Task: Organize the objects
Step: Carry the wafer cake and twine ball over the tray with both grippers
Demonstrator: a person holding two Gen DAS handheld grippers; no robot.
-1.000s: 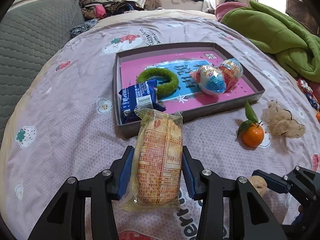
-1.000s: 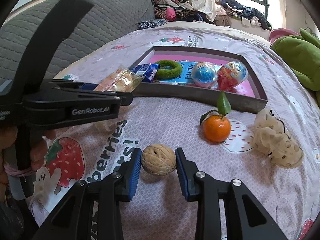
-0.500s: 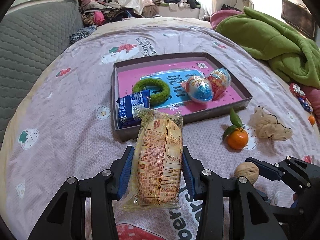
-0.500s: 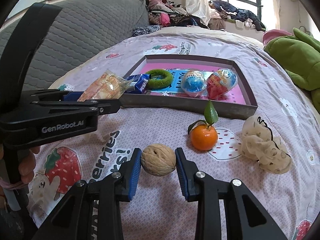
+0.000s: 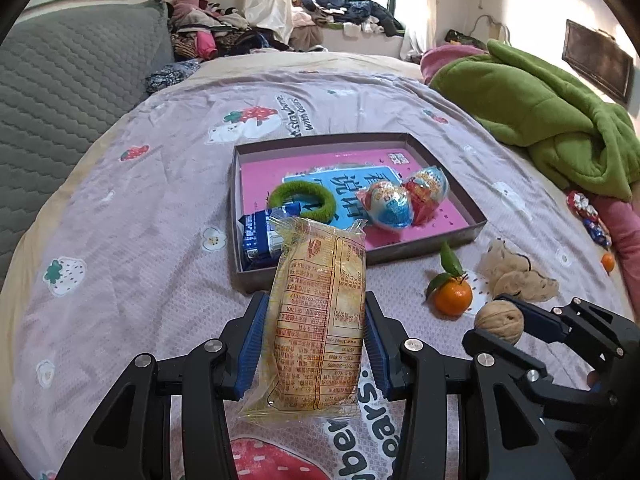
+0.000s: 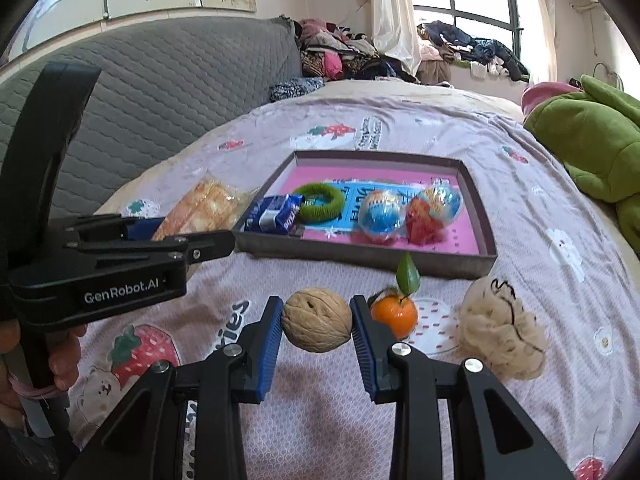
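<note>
Wrapped yellow cake point(image 5: 318, 320) and tan walnut point(image 6: 317, 319) held above bedspread

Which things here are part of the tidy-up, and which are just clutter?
Job: bread pack, walnut, tray, tangerine, beige toy, blue packet, green ring, two foil eggs.
Clutter: green blanket, clothes pile, grey headboard.

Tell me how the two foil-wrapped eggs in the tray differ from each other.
The blue egg is wrapped mainly in blue and white foil; the red egg shows much more red. The blue egg lies nearer the green ring, the red egg nearer the tray's right wall. Both are egg-shaped, shiny, alike in size, and lie touching on the tray's pink floor.
</note>
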